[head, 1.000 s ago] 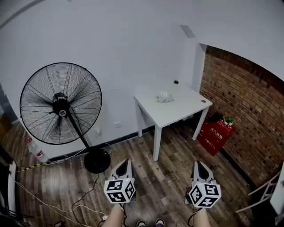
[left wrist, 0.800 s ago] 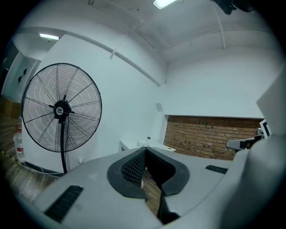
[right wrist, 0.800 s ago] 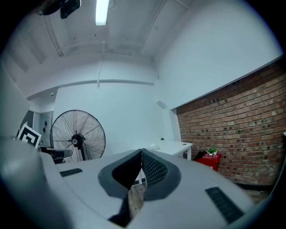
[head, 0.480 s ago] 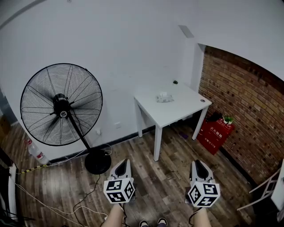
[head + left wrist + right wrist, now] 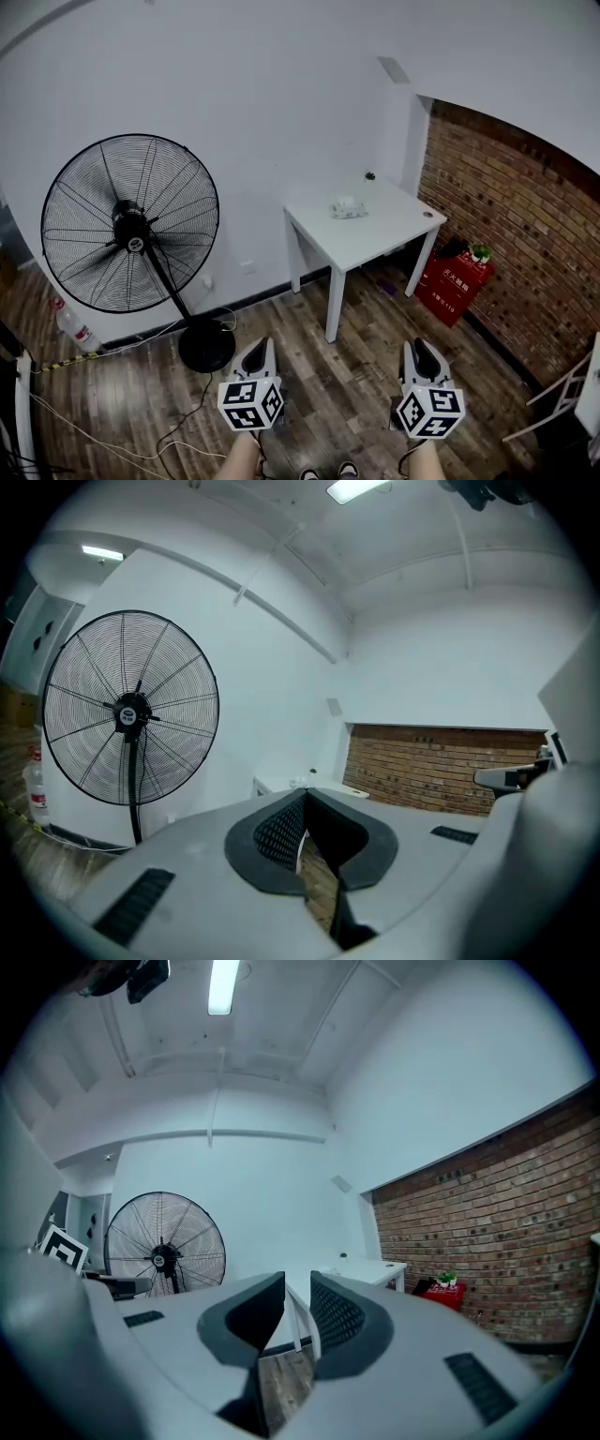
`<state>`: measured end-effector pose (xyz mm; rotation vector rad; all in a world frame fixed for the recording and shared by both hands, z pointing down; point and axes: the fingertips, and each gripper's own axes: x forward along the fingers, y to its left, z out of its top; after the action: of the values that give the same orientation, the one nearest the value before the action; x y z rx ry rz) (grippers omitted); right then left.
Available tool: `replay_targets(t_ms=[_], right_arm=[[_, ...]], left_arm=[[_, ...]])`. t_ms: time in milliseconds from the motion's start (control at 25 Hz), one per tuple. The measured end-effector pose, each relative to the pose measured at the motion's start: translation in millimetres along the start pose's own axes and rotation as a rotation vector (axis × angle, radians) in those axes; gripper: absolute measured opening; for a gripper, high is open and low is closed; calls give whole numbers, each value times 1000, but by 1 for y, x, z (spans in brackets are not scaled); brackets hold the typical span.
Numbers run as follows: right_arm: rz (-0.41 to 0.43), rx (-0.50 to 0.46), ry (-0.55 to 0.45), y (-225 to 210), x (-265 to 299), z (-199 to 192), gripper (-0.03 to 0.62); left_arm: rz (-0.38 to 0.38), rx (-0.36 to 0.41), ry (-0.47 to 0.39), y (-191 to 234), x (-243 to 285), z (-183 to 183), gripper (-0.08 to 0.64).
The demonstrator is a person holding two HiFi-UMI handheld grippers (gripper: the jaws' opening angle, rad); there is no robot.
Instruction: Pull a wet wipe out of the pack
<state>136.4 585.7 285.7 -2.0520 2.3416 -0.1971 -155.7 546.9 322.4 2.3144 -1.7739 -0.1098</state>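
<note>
Pale and low, the wet wipe pack (image 5: 348,207) lies on the white table (image 5: 375,239), in its back-left part and clear of every edge. A crumpled white bit stands up from its top; it is too small for you to make out more.

Both of your grippers are well apart from it, down near your feet over the wood floor (image 5: 328,384). Your left gripper (image 5: 262,347) has its pads brought together at the tips, with nothing between them. Your right gripper (image 5: 419,347) has its jaws a narrow gap apart and holds nothing; through that gap its own view shows only floor and a table leg (image 5: 292,1321).

Bare floor runs from your grippers to the table's front corner. On your left stands the big black fan (image 5: 129,223). Its round base (image 5: 206,345) sits near your left gripper, and cables (image 5: 122,427) trail across the boards beyond it.

On your right, a red box (image 5: 457,284) stands on the floor beside the table's right legs, close to the brick wall (image 5: 525,244). The table's back edge meets the white wall (image 5: 262,112).

2 other small things share the tabletop: a dark one (image 5: 371,174) at the back edge and a round one (image 5: 428,214) near the right corner, both apart from the pack.
</note>
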Motion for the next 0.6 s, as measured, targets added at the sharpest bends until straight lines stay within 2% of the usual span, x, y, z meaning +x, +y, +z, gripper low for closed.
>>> replay_targets(t_ms=[320,600], right_arm=[[-4,6,40,3,8,-15,80],[-1,31,54,-7,38,-24,80]], left_arm=[[-3,-38,26,12,13,-13,0],[-4,-31,62,12,43,-26,0]])
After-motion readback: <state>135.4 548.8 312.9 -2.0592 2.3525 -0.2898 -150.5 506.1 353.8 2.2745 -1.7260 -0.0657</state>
